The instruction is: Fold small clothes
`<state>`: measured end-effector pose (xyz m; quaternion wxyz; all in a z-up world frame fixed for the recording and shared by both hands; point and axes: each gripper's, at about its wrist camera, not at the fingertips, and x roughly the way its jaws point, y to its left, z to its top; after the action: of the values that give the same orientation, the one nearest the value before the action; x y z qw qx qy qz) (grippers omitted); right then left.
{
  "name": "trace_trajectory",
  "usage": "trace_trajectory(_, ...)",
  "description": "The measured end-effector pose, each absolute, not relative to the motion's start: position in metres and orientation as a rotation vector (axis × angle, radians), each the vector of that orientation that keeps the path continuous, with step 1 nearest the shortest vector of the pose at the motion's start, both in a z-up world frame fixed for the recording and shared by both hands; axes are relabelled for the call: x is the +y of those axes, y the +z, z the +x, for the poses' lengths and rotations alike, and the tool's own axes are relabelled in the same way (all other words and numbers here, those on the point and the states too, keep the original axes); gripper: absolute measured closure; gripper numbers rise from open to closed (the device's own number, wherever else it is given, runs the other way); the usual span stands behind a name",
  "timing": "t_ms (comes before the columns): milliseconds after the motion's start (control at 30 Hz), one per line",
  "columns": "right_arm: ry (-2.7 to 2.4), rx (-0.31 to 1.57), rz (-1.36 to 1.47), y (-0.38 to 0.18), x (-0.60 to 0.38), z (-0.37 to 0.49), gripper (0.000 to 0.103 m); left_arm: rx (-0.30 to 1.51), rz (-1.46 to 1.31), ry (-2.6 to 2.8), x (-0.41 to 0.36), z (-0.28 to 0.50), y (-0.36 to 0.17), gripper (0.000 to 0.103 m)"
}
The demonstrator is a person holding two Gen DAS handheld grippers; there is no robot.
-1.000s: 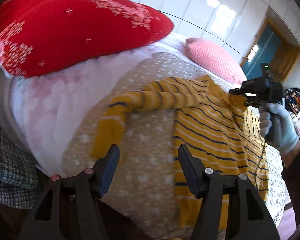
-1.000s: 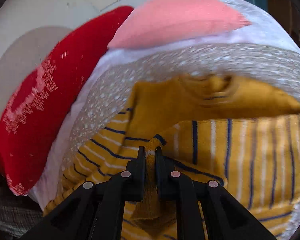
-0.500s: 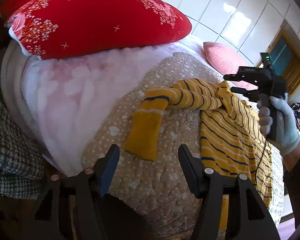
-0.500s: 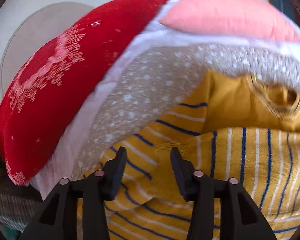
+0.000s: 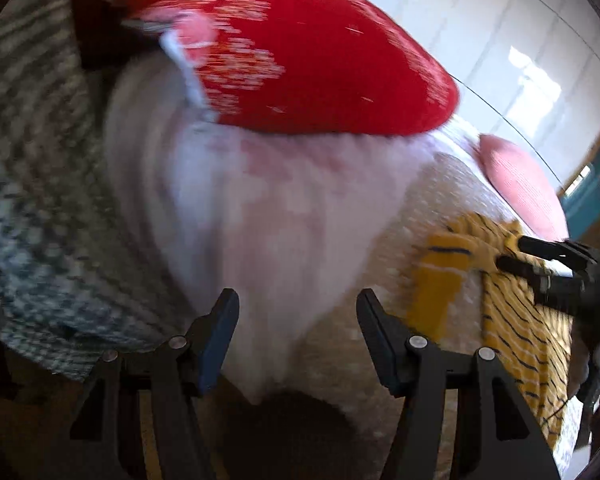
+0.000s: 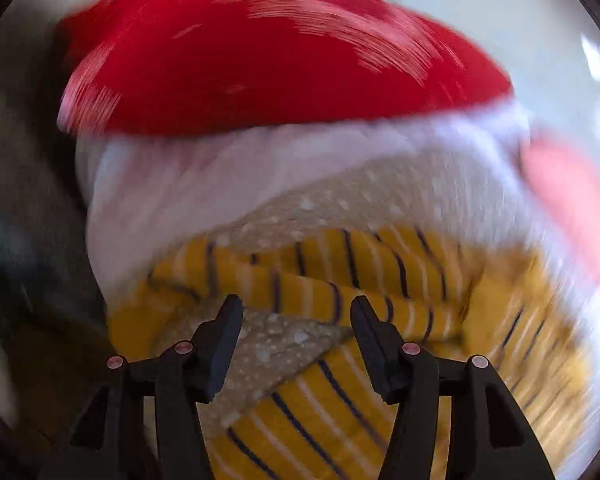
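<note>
A yellow sweater with thin navy stripes (image 6: 340, 404) lies on a beige dotted bedspread (image 6: 284, 340); its sleeve (image 6: 340, 280) stretches out to the left. In the left wrist view the sweater (image 5: 520, 328) is at the far right, with its plain yellow cuff (image 5: 436, 292). My right gripper (image 6: 296, 316) is open and empty, just above the sleeve. It also shows in the left wrist view (image 5: 512, 252), over the sweater's shoulder. My left gripper (image 5: 296, 320) is open and empty, over the white blanket at the bed's edge, left of the sweater. Both views are blurred.
A big red pillow with white print (image 5: 308, 64) lies at the head of the bed on a white-pink blanket (image 5: 268, 208). A pink pillow (image 5: 516, 184) lies farther right. A grey checked cloth (image 5: 32, 200) hangs at the left.
My right gripper let go of the sweater fold, opened and swung left toward the sleeve. My left gripper moved left, away from the sweater, staying open.
</note>
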<state>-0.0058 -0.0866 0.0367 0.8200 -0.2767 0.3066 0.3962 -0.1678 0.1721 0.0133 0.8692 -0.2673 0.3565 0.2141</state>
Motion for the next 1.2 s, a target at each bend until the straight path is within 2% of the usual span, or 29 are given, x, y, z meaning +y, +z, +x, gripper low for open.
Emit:
trace_trajectory(67,0.826,0.521,-0.798,0.027,-0.070,-0.035,0.040,0.744,-0.573,0.474,0.183,-0.176,0.010,0.043)
trace_trajectory(200,0.827,0.397,-1.019,0.005,-0.049,-0.062,0.038,0.749,-0.595,0.505,0.192,-0.184,0.002,0.043)
trace_trajectory(400,0.793,0.251,-1.120,-0.010,-0.017,-0.076,0.040,0.756,-0.596,0.496,0.191,-0.189,0.001,0.043)
trace_trajectory(433,0.816,0.269,-1.116,-0.011,-0.014,-0.078,0.047,0.756,-0.599,0.496,0.191,-0.189,0.001,0.043)
trace_trajectory(467,0.844,0.309,-1.106,-0.012,-0.011,-0.079,0.073,0.756,-0.601,0.497,0.190,-0.188,0.001,0.043)
trace_trajectory(500,0.865,0.360,-1.085,-0.011,-0.008,-0.078,0.088,0.757,-0.601,0.498,0.189,-0.189,0.001,0.043)
trace_trajectory(600,0.872,0.441,-0.966,0.002,-0.009,-0.068,0.093,0.763,-0.599,0.498,0.184,-0.189,0.002,0.043)
trace_trajectory(800,0.864,0.511,-0.542,0.085,-0.043,-0.026,0.095,0.762,-0.579,0.483,0.172,-0.184,0.010,0.043)
trace_trajectory(1033,0.820,0.411,-0.164,0.231,-0.101,0.020,0.094,0.758,-0.540,0.445,0.147,-0.173,0.026,0.043)
trace_trajectory(1100,0.802,0.396,-0.128,0.255,-0.119,0.030,0.094,0.758,-0.527,0.433,0.140,-0.171,0.030,0.043)
trace_trajectory(1200,0.765,0.419,-0.080,0.258,-0.153,0.046,0.094,0.768,-0.505,0.414,0.130,-0.164,0.033,0.043)
